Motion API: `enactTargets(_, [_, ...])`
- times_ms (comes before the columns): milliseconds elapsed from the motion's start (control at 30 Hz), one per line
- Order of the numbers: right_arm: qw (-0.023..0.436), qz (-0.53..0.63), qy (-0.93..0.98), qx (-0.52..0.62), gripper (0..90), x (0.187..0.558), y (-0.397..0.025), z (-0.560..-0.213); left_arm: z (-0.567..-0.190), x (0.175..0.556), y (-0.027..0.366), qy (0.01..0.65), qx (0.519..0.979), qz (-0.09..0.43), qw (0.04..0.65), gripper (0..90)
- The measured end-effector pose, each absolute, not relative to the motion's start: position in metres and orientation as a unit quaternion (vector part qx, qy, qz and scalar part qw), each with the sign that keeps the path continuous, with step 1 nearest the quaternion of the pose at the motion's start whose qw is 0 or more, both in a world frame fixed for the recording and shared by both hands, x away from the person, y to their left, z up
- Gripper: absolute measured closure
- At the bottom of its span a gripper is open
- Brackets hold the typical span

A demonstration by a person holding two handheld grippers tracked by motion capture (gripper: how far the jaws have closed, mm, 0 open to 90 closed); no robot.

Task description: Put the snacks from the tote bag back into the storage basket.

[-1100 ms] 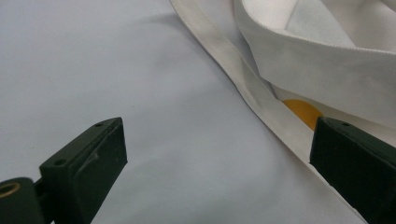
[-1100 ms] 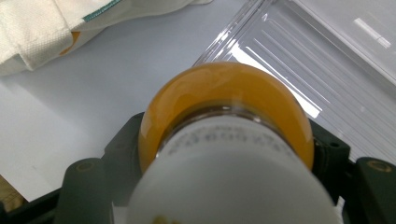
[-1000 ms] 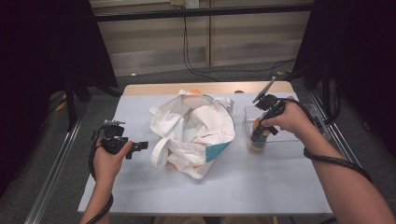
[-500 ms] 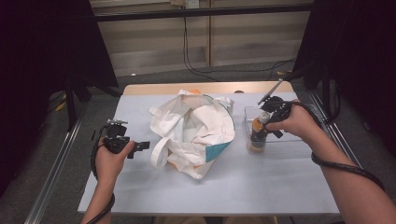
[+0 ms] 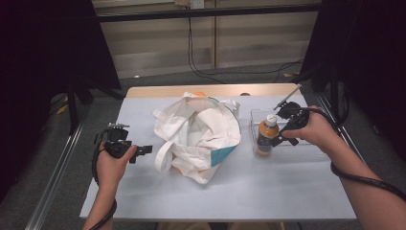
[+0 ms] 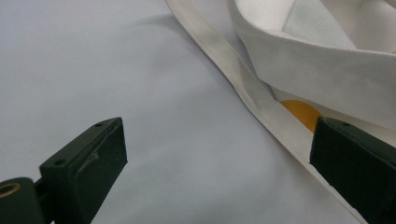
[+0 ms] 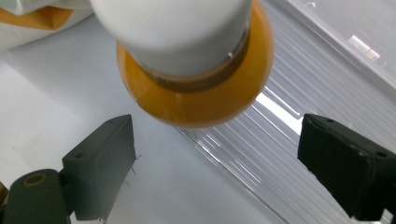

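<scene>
The bottle [image 5: 266, 136] stands upright in the clear tray [image 5: 306, 149], at the tray's end nearest the tote bag [image 5: 201, 136], and it is the landmark to watch. The right gripper [image 5: 276, 140] sits just beside it, on the side away from the bag, jaws aimed at its upper body. From the right gripper view, that gripper [image 7: 215, 163] has its jaws spread wide with nothing between them; the white cap and amber shoulder of the bottle [image 7: 196, 79] loom right above the gap, and the ribbed floor of the tray [image 7: 299, 140] runs under it. So nothing is held yet — this reads as the approach for a grasp on the bottle.

Over on the far side of the bag from the bottle, the left gripper [image 5: 140, 151] waits near the bag's loose strap. In its own view the left gripper [image 6: 217, 172] is also wide open and empty, with the strap [image 6: 243, 88] lying on the table across the gap, towards one jaw, and not pinched.

My read: the bottle is bound for the bag, and the pick is the step in hand. Next move calls for the right jaws to slide in around the bottle below the cap, squared to its body, then close firmly before lifting clear of the tray wall. The left could usefully take the strap and hold the bag's mouth open.
</scene>
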State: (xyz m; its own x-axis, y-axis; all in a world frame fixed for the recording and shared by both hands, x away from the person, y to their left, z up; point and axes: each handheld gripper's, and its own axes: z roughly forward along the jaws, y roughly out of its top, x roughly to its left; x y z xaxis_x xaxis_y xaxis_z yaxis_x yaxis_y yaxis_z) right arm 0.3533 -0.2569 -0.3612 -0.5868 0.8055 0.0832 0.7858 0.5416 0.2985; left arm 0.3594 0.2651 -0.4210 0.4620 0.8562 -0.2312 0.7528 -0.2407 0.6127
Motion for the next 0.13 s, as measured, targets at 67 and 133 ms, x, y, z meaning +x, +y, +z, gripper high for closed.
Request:
enactTargets(67, [0.031,0.152,0.877,0.454,10.2,0.3510,-0.2581,-0.3623,-0.4211,0.3591,0.2653,0.513,0.785,0.075,0.340,3.8])
enactTargets(133, [0.031,0.156,0.878,0.451,10.0,0.3496,-0.2607,-0.3633,-0.4219,0.3586,0.2653,0.515,0.781,0.074,0.344,3.8])
